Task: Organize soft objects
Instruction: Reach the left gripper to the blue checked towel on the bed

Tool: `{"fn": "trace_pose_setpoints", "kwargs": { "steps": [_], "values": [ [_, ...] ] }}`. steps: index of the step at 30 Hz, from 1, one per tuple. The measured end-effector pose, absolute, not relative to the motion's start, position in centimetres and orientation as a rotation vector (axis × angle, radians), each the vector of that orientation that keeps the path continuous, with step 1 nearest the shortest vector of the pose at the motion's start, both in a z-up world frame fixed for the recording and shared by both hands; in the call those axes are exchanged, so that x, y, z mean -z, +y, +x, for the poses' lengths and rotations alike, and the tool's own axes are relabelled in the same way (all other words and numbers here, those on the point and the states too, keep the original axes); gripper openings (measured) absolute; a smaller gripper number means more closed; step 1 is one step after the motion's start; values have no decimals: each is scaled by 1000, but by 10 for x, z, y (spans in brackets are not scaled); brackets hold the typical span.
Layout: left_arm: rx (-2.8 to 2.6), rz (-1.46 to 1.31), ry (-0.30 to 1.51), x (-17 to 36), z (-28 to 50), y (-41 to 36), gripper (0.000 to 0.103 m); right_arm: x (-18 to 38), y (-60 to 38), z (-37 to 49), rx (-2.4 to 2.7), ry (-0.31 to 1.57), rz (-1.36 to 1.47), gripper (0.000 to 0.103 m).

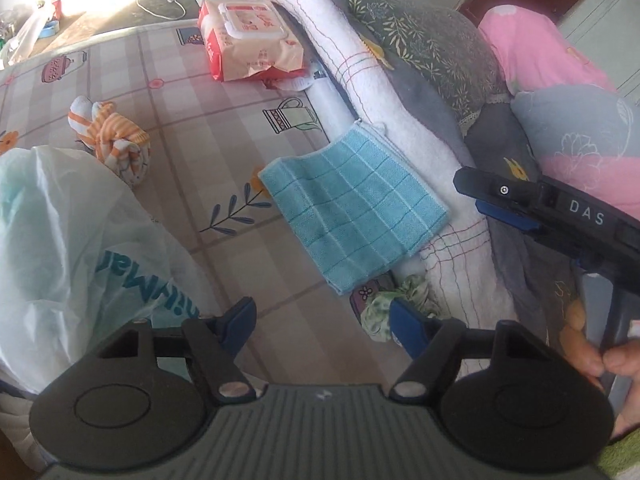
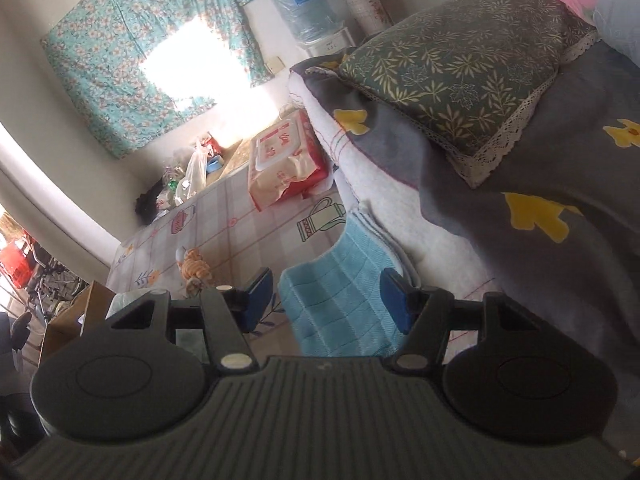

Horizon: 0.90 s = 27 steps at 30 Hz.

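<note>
Blue checked cloth folded, lying flat, maybe lapping white blanket. Left gripper, right gripper: jaws apart, empty.

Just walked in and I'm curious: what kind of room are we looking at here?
Most likely a bedroom in someone's home. A pillow lies on a bed with a grey flowered sheet, a table with a patterned cloth stands right beside it, and a water dispenser bottle sits near the curtained window.

White plastic bag cut off by the left edge
</note>
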State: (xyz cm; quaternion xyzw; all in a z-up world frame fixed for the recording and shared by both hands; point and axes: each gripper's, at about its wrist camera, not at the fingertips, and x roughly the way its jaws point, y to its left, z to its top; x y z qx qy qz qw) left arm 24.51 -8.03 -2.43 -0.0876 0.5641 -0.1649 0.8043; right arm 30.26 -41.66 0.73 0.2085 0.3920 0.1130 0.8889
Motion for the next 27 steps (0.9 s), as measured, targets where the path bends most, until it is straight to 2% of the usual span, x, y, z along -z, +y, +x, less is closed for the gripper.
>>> {"fn": "trace_pose_setpoints", "kwargs": {
  "steps": [10, 12, 16, 17, 23, 27],
  "values": [
    [271, -195, 1366, 75, 298, -112, 60, 34, -424, 351, -207, 879, 349, 44],
    [267, -192, 1380, 81, 301, -113, 60, 41, -423, 354, -203, 899, 329, 38],
    [254, -207, 1398, 88, 306, -107, 59, 45, -415, 353, -221, 903, 273, 11],
    [250, -216, 1398, 88, 307, -104, 58, 44, -414, 351, -232, 902, 278, 9],
    [248, -284, 1328, 66, 308, -78, 59, 26, -399, 332, -372, 856, 282, 7],
    [249, -342, 1264, 46, 310, -62, 63, 27, -373, 324, -490, 874, 231, 7]
  ]
}}
